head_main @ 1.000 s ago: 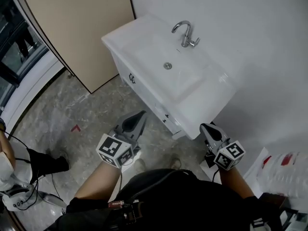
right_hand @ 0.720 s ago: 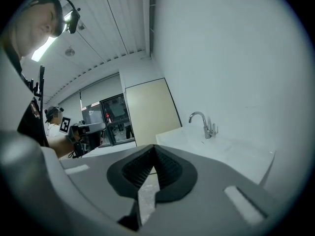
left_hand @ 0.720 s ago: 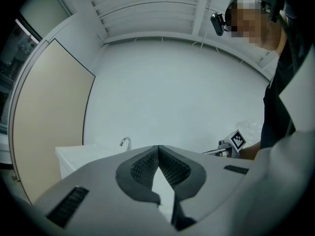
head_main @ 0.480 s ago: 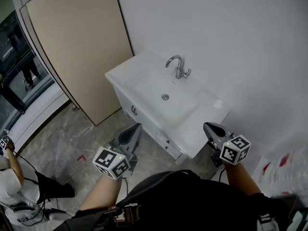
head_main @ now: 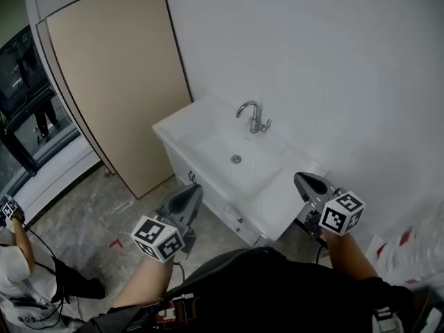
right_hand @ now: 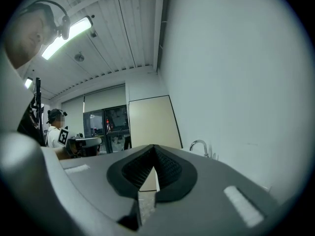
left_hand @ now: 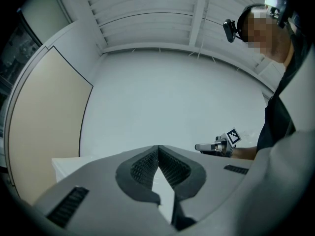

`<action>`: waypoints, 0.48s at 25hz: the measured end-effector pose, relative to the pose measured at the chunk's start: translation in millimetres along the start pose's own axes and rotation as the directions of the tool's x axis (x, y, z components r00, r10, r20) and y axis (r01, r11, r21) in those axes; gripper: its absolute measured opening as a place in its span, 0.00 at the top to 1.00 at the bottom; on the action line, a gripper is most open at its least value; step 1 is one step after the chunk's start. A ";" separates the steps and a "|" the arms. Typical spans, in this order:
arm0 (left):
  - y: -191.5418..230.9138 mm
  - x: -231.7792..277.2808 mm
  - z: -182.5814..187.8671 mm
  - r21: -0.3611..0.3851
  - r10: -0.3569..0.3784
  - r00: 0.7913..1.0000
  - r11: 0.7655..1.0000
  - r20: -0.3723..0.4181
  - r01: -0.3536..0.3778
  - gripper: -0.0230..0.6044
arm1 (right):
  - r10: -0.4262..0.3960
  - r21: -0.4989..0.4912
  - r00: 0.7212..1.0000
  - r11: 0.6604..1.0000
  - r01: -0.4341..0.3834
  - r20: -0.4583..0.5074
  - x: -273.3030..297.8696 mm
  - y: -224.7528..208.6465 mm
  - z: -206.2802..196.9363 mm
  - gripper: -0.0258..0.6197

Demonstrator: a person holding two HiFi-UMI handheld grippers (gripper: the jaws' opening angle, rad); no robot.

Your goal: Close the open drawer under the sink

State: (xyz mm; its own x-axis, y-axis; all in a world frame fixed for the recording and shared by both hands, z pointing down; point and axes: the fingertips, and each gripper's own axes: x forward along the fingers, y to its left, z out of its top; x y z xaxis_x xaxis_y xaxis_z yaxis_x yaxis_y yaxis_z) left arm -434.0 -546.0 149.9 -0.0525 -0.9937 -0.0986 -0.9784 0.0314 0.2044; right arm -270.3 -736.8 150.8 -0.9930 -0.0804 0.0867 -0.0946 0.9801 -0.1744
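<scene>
A white sink cabinet point(head_main: 182, 159) stands against the wall, with a chrome tap point(head_main: 252, 116) and a drain point(head_main: 236, 159). Its drawer fronts point(head_main: 211, 198) carry small dark handles and look flush from the head view; no drawer sticks out. My left gripper point(head_main: 195, 188) hangs in front of the cabinet's left part, shut and empty. At the basin's right corner my right gripper point(head_main: 298, 178) is also shut on nothing. In the left gripper view the jaw tips point(left_hand: 158, 147) meet; the right gripper view shows its tips point(right_hand: 154, 147) together, with the tap point(right_hand: 199, 146) beyond.
A tall beige panel point(head_main: 114, 82) stands left of the sink against the white wall. Another person point(head_main: 17, 276) crouches on the marble floor at the lower left with cables. A plastic bag point(head_main: 416, 248) lies at the right edge.
Both grippers have risen from low in front of the cabinet to about basin height. The head view has tilted up, so the sink sits lower in the picture.
</scene>
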 end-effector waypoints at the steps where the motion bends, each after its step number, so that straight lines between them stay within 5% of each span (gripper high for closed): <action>1: -1.3 -1.3 -0.7 -0.004 0.000 1.000 1.000 0.001 0.000 0.96 | 0.002 0.008 1.000 1.000 -0.003 0.010 -1.6 0.1 1.4 0.96; 12: -7.7 2.8 0.1 -0.012 -0.008 1.000 1.000 0.002 0.008 0.96 | 0.004 -0.032 1.000 0.999 -0.004 -0.012 -2.2 -1.1 -2.0 0.96</action>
State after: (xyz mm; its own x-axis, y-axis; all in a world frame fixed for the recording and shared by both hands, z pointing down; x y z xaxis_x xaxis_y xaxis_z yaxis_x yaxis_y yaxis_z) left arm -426.7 -549.0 148.0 -0.0452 -0.9938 -0.1017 -0.9763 0.0223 0.2154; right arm -267.9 -737.3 152.7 -0.9924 -0.0744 0.0978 -0.0881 0.9857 -0.1435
